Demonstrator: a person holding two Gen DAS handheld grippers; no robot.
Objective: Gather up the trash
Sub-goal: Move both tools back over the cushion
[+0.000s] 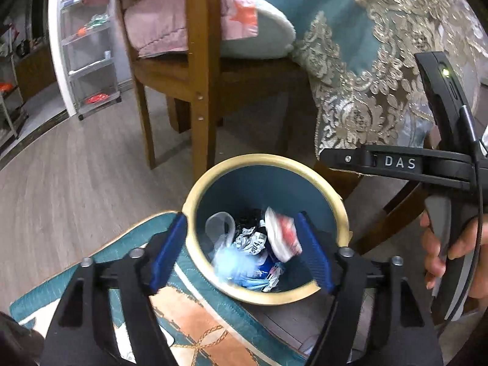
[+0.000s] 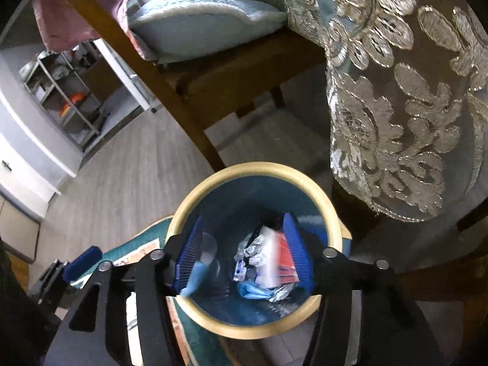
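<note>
Directly above the bin [image 2: 253, 326], the right hand-held gripper [image 2: 244, 262] hung with jaws spread wide and gripped nothing; a blurred red-and-white wrapper [image 2: 280, 262] lay just inside its right finger, apparently dropping. The left hand-held gripper [image 1: 241, 253] was likewise wide open and empty over the rim. Trash [image 1: 253, 244] rested at the bin bottom. The bin stood at the rug [image 1: 195, 314] edge, near a chair [image 1: 201, 97]. Recommended practice: keep jaws centred inside the rim until items fall clear.
</note>
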